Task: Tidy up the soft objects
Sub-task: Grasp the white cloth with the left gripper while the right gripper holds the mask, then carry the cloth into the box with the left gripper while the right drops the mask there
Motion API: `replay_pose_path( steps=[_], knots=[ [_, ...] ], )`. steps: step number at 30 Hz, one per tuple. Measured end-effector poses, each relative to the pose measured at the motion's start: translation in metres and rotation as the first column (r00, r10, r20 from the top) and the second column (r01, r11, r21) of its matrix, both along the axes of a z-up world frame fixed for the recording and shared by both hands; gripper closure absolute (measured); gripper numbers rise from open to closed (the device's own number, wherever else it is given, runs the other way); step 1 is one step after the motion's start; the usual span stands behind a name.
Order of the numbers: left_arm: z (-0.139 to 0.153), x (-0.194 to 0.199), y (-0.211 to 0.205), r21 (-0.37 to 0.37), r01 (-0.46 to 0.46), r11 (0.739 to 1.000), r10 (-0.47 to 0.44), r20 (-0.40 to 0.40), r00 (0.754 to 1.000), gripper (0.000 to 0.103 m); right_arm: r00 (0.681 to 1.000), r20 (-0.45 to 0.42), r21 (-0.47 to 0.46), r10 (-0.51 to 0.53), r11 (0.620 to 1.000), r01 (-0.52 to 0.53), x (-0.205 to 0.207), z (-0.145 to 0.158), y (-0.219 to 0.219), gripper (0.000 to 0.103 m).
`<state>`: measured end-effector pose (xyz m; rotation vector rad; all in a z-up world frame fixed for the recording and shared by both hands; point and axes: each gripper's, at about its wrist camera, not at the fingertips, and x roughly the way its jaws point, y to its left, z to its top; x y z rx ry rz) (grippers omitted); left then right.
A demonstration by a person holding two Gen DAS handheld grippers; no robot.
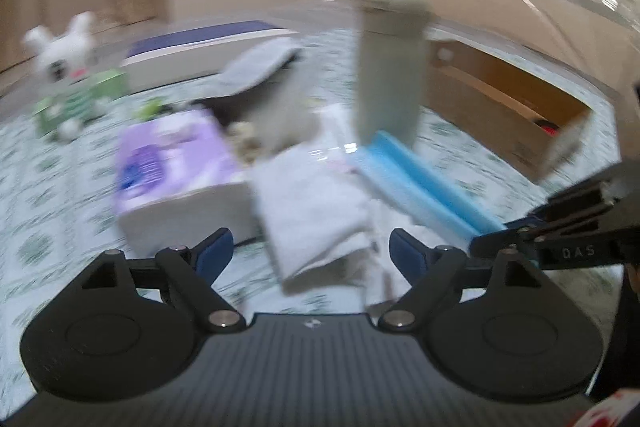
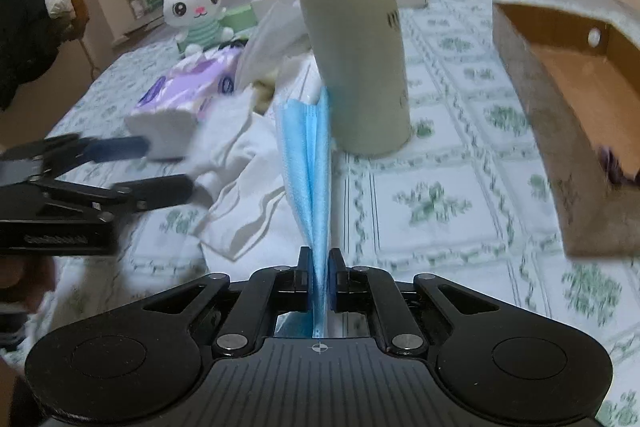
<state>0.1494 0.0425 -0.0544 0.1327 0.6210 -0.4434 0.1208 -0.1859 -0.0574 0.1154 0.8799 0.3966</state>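
Observation:
My right gripper (image 2: pixel 320 259) is shut on a folded blue face mask (image 2: pixel 308 155), which stands on edge and stretches forward to a pale green flask (image 2: pixel 356 47). The left wrist view shows the same blue mask (image 1: pixel 420 179) with my right gripper (image 1: pixel 492 239) at its near end. My left gripper (image 1: pixel 310 247) is open, and a crumpled white cloth (image 1: pixel 316 211) lies just ahead, between its fingers but not pinched. From the right, my left gripper (image 2: pixel 168 167) sits by the white cloth (image 2: pixel 240 163) and a purple tissue pack (image 2: pixel 188 91).
A white bunny plush (image 2: pixel 192 7) sits at the back left by a green box. An open cardboard box (image 2: pixel 560 147) lies at the right on the patterned tablecloth (image 2: pixel 440 195). A grey cap (image 1: pixel 256 67) and a blue-and-white box (image 1: pixel 208 47) lie behind the tissue pack (image 1: pixel 172 163).

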Motion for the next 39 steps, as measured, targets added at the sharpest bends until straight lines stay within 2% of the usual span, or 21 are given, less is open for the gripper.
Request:
replay_pose_path(
  steps=[5, 9, 11, 13, 14, 15, 18, 20, 22, 30, 33, 34, 35, 36, 39],
  knots=[
    [-0.009, 0.001, -0.028, 0.049, 0.152, 0.987, -0.153, 0.005, 0.988, 0.014, 0.999, -0.024, 0.051, -0.038, 0.998, 0.039, -0.007, -0.006, -0.024, 0.096],
    [-0.024, 0.010, -0.044, 0.088, 0.196, 0.977, -0.193, -0.045, 0.980, 0.014, 0.998, -0.014, 0.070, -0.055, 0.996, 0.056, -0.012, -0.005, -0.037, 0.096],
    [-0.030, 0.014, -0.052, 0.118, 0.187, 0.975, -0.180, -0.068, 0.981, 0.018, 0.998, -0.003, 0.075, -0.059, 0.995, 0.059, -0.013, -0.004, -0.042, 0.095],
    [-0.033, 0.016, -0.056, 0.130, 0.193, 0.973, -0.184, -0.074, 0.980, 0.039, 0.998, -0.004, 0.066, -0.063, 0.996, 0.063, -0.012, -0.006, -0.044, 0.095],
    [-0.034, 0.015, -0.057, 0.129, 0.191, 0.973, -0.182, -0.078, 0.980, 0.046, 0.998, -0.005, 0.066, -0.061, 0.996, 0.061, -0.011, -0.006, -0.045, 0.095],
    [-0.034, 0.014, -0.057, 0.124, 0.189, 0.974, -0.180, -0.083, 0.980, 0.061, 0.998, -0.003, 0.068, -0.058, 0.996, 0.058, -0.010, -0.006, -0.045, 0.095],
    [-0.031, 0.013, -0.054, 0.104, 0.171, 0.980, -0.161, -0.100, 0.982, 0.085, 0.999, 0.005, 0.072, -0.041, 0.997, 0.040, -0.007, -0.006, -0.043, 0.086],
    [-0.028, 0.011, -0.049, 0.106, 0.151, 0.983, -0.140, -0.106, 0.985, 0.088, 0.999, 0.015, 0.074, -0.028, 0.997, 0.027, -0.005, -0.005, -0.040, 0.062],
    [-0.025, 0.008, -0.044, 0.103, 0.129, 0.986, -0.118, -0.108, 0.987, 0.089, 0.999, 0.035, 0.065, -0.008, 0.998, 0.006, -0.003, -0.003, -0.036, 0.049],
    [-0.012, -0.012, -0.013, 0.081, 0.033, 0.996, -0.024, -0.107, 0.994, 0.089, 0.991, 0.103, -0.054, 0.081, 0.996, -0.075, 0.015, -0.011, -0.002, 0.047],
    [-0.010, -0.015, -0.005, 0.077, 0.007, 0.997, 0.002, -0.108, 0.994, 0.089, 0.986, 0.120, -0.124, 0.116, 0.987, -0.101, 0.024, -0.015, 0.013, 0.050],
    [-0.009, -0.016, -0.002, 0.075, 0.000, 0.997, 0.009, -0.108, 0.994, 0.089, 0.984, 0.123, -0.143, 0.128, 0.983, -0.110, 0.027, -0.015, 0.018, 0.064],
    [-0.009, -0.017, 0.001, 0.073, -0.009, 0.997, 0.016, -0.107, 0.994, 0.089, 0.982, 0.128, -0.159, 0.137, 0.980, -0.116, 0.029, -0.015, 0.022, 0.089],
    [-0.008, -0.017, 0.003, 0.070, -0.015, 0.997, 0.022, -0.106, 0.994, 0.089, 0.981, 0.131, -0.171, 0.143, 0.978, -0.120, 0.031, -0.014, 0.025, 0.099],
    [-0.006, -0.017, 0.010, 0.055, -0.040, 0.998, 0.045, -0.101, 0.994, 0.089, 0.975, 0.172, -0.176, 0.143, 0.978, -0.113, 0.033, -0.004, 0.033, 0.101]
  ],
)
